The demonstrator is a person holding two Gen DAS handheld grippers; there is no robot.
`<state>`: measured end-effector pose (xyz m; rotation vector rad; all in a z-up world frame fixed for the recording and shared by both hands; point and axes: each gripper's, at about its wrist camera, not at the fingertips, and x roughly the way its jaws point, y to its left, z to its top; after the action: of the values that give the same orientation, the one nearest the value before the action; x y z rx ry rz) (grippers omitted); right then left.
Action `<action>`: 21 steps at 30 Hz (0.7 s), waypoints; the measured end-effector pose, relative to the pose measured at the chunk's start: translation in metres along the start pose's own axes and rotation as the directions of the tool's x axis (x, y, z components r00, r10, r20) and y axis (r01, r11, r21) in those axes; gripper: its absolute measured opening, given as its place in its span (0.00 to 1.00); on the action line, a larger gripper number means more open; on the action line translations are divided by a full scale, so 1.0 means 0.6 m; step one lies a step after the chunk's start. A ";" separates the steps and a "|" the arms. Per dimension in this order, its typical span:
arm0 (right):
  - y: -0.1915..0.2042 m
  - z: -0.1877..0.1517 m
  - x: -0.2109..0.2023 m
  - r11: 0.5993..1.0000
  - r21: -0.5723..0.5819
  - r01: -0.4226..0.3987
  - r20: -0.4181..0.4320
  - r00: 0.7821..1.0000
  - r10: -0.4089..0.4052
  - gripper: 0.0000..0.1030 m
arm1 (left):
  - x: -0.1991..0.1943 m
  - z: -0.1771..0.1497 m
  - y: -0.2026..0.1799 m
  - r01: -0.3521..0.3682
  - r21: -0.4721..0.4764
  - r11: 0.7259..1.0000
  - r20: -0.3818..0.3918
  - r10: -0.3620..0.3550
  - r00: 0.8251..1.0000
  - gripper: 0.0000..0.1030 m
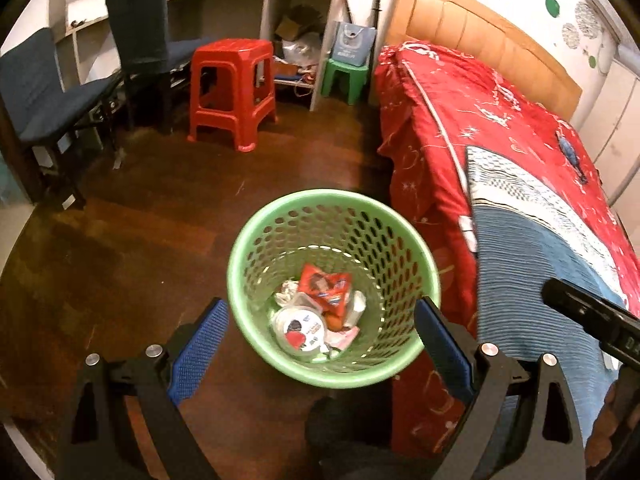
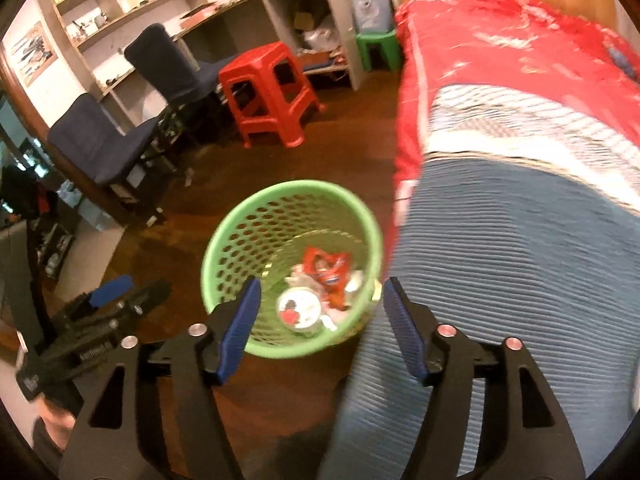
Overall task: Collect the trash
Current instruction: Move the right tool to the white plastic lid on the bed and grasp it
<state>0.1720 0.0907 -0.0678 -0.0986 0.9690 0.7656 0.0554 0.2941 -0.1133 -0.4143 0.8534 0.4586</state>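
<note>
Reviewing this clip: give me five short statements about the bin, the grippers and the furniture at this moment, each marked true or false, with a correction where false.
1. The green basket holds trash, including a red wrapper and a round lid. True.
2. The left gripper is shut on a wrapper. False: its jaws are open and hold nothing.
3. The right gripper is open and empty. True.
4. The basket stands on the bed. False: it stands on the floor beside the bed.
5. The red stool lies tipped over. False: it stands upright on the floor.
</note>
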 end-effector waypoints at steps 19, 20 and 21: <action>-0.313 -0.141 -0.184 0.925 0.247 0.288 0.035 0.952 -0.305 0.85 | -0.040 -0.013 -0.169 0.105 0.155 0.982 0.002 -0.107 0.994 0.89; -0.324 -0.150 -0.187 0.922 0.252 0.295 0.027 0.950 -0.311 0.87 | -0.039 -0.014 -0.175 0.110 0.162 0.981 -0.001 -0.111 0.994 0.89; -0.337 -0.157 -0.188 0.917 0.258 0.305 0.015 0.948 -0.319 0.87 | -0.040 -0.017 -0.191 0.120 0.176 0.977 -0.007 -0.121 0.993 0.89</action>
<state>0.1950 -0.1576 -0.0861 -0.0082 0.9599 0.3445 0.0974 0.1889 -0.0814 -0.2996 0.8522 0.2692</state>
